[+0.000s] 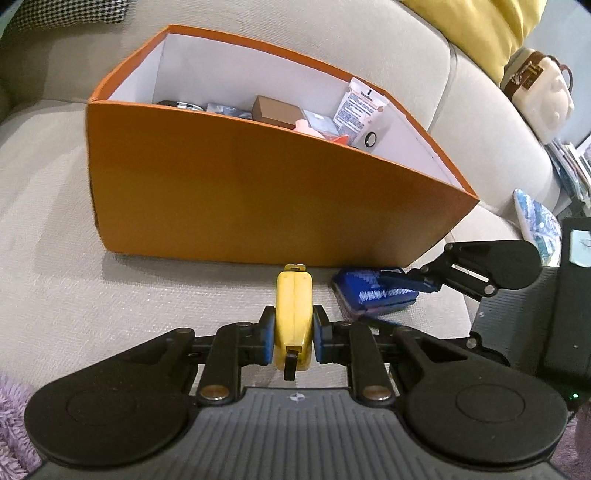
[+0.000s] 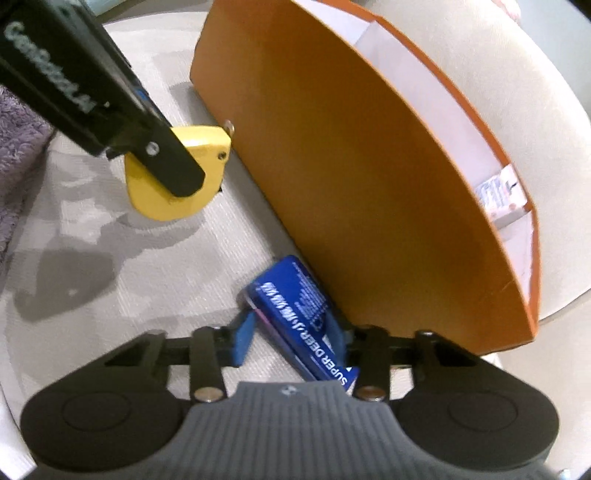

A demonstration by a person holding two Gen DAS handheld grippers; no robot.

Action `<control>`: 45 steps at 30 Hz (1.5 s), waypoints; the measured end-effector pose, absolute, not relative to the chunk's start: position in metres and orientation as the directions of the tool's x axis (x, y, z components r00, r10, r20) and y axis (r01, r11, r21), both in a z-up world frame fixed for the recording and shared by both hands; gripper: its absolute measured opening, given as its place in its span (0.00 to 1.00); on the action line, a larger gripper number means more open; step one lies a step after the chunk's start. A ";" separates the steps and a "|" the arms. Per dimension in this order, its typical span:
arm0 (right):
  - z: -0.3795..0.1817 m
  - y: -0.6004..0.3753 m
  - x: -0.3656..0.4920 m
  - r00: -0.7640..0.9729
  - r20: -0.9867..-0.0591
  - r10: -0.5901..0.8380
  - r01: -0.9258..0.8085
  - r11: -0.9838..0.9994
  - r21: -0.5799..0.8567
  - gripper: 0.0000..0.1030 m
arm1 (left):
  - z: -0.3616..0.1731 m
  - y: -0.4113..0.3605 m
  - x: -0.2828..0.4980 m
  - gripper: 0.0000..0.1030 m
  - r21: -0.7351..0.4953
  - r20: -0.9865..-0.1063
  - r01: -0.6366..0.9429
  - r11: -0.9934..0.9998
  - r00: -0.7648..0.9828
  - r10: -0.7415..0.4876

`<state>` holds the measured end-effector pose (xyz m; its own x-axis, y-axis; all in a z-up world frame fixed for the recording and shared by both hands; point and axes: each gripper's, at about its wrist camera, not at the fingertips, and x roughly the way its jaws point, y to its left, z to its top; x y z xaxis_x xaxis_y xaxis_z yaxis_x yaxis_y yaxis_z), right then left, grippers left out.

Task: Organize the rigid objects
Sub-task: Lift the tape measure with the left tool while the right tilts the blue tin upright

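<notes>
My left gripper is shut on a yellow tape measure, its blue pads pressed on both flat sides, just in front of the orange box on the beige sofa seat. In the right wrist view the tape measure hangs under a left finger. A blue carton with white print sits tilted between the pads of my right gripper, which touch it at opposite edges, close against the orange box wall. In the left wrist view the blue carton lies at the box's near right corner. Inside the box are several small packages.
The sofa backrest rises behind the box. A yellow cushion and a white bag sit at the back right, a houndstooth cushion at the back left. Purple fluffy fabric lies at the near left.
</notes>
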<state>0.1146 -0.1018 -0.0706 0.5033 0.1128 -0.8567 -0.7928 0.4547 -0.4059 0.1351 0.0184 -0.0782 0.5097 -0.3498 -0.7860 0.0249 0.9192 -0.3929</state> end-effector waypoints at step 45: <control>-0.072 -0.144 0.083 0.296 -0.930 0.219 -0.513 0.858 0.039 0.10 | -0.098 0.034 0.118 0.21 -0.411 -0.796 0.005 0.912 0.485 -0.361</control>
